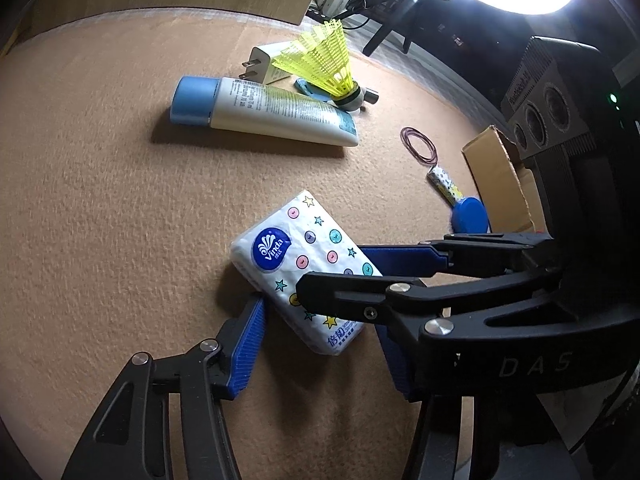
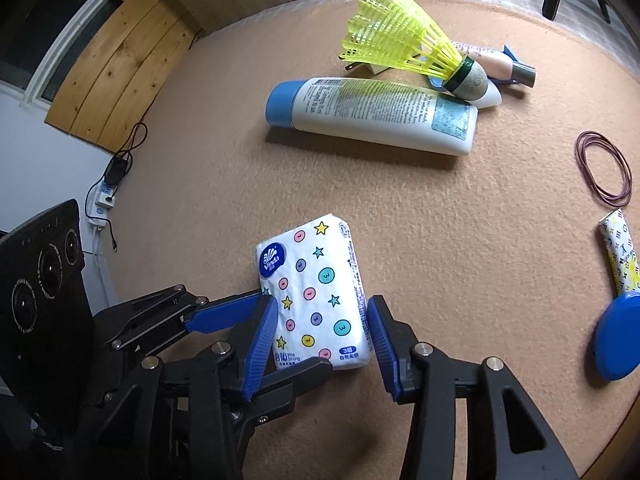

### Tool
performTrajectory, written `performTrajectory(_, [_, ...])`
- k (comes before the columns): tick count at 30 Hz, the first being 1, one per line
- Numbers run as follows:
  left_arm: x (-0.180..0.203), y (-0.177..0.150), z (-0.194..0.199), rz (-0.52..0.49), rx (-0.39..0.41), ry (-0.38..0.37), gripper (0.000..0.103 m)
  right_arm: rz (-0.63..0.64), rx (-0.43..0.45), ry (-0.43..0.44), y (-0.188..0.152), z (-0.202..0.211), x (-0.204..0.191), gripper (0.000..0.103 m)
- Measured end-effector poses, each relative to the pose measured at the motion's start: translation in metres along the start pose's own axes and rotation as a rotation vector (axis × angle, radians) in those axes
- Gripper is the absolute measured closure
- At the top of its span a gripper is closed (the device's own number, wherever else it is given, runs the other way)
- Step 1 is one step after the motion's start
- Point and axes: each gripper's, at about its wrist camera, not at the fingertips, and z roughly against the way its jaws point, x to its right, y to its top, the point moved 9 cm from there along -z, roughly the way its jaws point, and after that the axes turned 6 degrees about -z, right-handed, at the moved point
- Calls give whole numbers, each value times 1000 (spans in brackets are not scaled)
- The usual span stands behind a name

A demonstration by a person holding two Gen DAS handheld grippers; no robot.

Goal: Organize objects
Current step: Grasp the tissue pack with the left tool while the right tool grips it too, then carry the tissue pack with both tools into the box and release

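A white Vinda tissue pack (image 1: 298, 264) with coloured dots and stars lies on the tan felt table; it also shows in the right wrist view (image 2: 316, 292). Both grippers straddle it. My left gripper (image 1: 320, 340) has its blue pads on either side of the pack's near end, open around it. My right gripper (image 2: 322, 340) also has its blue pads either side of the pack, close to its long edges but with small gaps. In the left wrist view the right gripper's black fingers (image 1: 360, 288) cross over the pack.
A white tube with a blue cap (image 2: 372, 114), a yellow shuttlecock (image 2: 408, 48), a white charger (image 1: 268, 62) and a small pink tube (image 2: 496, 66) lie at the back. Rubber bands (image 2: 604, 168), a patterned sachet (image 2: 622, 256), a blue lid (image 2: 618, 336) and a cardboard box (image 1: 504, 176) are right.
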Motion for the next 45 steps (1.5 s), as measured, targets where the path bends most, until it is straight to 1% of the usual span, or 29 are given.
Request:
performTrajectory(6, [12, 11, 4, -36, 14, 6, 45, -16, 47, -1, 1, 17, 5, 61])
performTrajectory(11, [37, 26, 7, -96, 31, 0, 45, -36, 103, -10, 4, 43, 18, 61])
performTrajectory(15, [70, 42, 7, -167, 44, -13, 45, -65, 158, -22, 4, 71, 35, 61])
performTrajectory(20, [112, 59, 2, -240, 59, -41, 45, -113, 234, -42, 1, 112, 67, 61])
performTrajectory(28, [192, 82, -12, -361, 73, -96, 45, -187, 331, -78, -9, 172, 118, 61])
performTrajectory(36, [264, 91, -38, -438, 64, -143, 45, -266, 391, -103, -27, 209, 171, 61])
performTrajectory(42, [304, 93, -57, -485, 50, -163, 45, -306, 420, -135, -36, 228, 203, 61])
performTrajectory(45, [317, 95, -65, -500, 45, -170, 45, -313, 431, -149, -39, 235, 215, 59])
